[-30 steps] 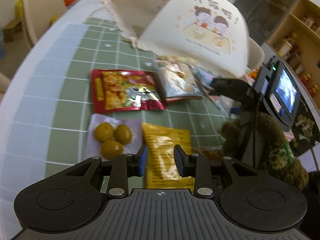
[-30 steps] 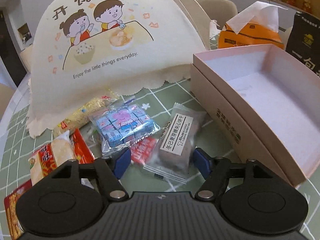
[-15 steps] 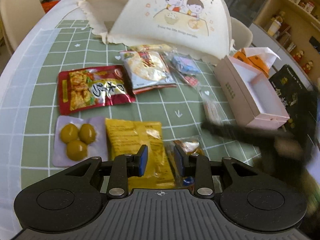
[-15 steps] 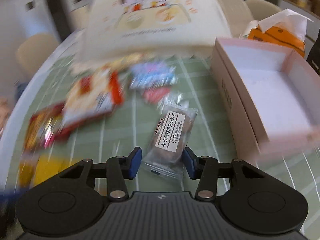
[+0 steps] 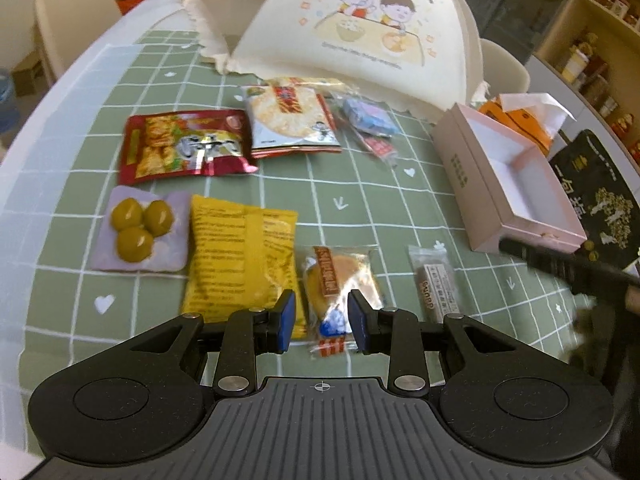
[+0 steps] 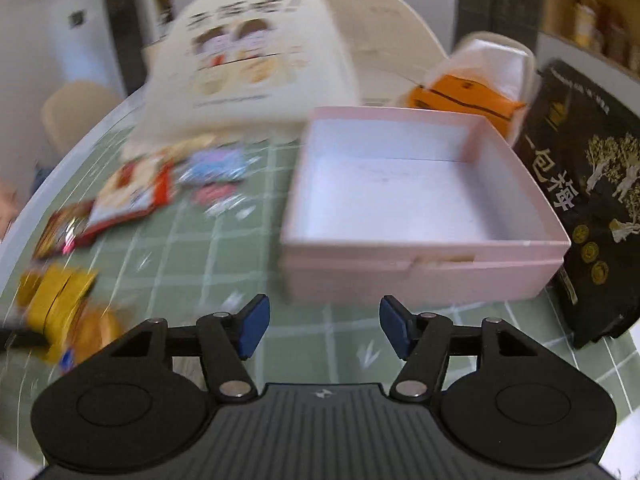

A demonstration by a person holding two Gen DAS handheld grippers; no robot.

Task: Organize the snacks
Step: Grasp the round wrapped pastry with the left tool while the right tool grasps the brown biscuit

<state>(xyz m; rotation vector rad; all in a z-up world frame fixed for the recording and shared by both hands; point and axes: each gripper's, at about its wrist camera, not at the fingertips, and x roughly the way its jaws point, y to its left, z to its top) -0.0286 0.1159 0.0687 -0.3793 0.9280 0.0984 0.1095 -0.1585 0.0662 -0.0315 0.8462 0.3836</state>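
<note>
A small bun packet (image 5: 338, 280) lies on the table (image 5: 360, 200) between the blue pads of the left claw (image 5: 321, 326), which stands partly open around its near end. The right claw (image 6: 320, 326) is spread wide, holding nothing, just before the pink box (image 6: 420, 200).

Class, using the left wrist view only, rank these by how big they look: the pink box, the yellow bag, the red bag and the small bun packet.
1. Pink box
2. Yellow bag and red bag: these look alike, and the yellow one lies nearer the camera, so no ranking between them.
3. Bun packet, smallest though nearest.
</note>
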